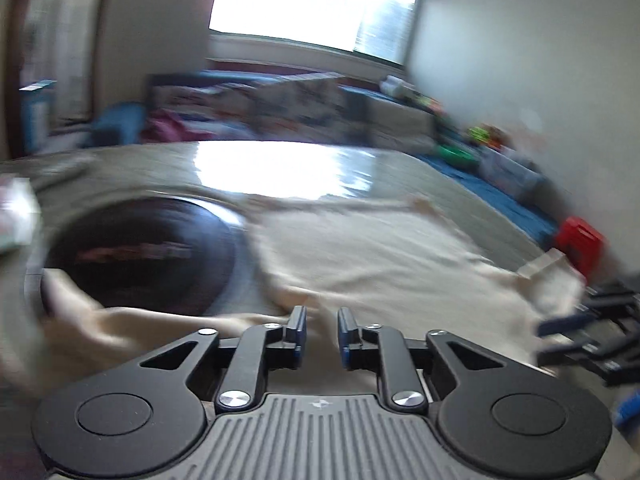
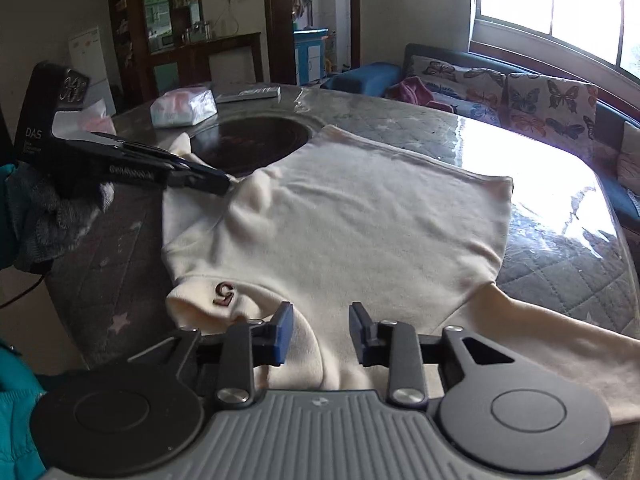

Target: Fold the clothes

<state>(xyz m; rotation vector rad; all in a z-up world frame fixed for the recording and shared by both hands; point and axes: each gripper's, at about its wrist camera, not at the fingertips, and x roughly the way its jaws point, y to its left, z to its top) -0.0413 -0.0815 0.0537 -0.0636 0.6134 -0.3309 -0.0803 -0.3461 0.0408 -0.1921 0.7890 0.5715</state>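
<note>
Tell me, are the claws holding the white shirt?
No. Both the left claw and right claw are open above the cream shirt, gripping nothing.

left hand-held gripper (image 1: 322, 330) open, blurred | cream garment (image 1: 380, 256) spread on table (image 1: 120, 168)

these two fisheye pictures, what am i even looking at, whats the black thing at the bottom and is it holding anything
Each picture comes from a camera mounted on a hand-held gripper, looking forward along its two fingers. A person holds one in each hand; there is no robot arm. The black-and-grey shape at the bottom is that gripper's own body. The blurred picture is from the left gripper, the sharp one from the right gripper. Both are open, with cloth showing in the gap, and neither visibly grips anything. On the quilted table lies a cream sweater, spread out, beside a dark round inset. In the sharp picture the left gripper also appears at the left, its tips at the sweater's edge.
</note>
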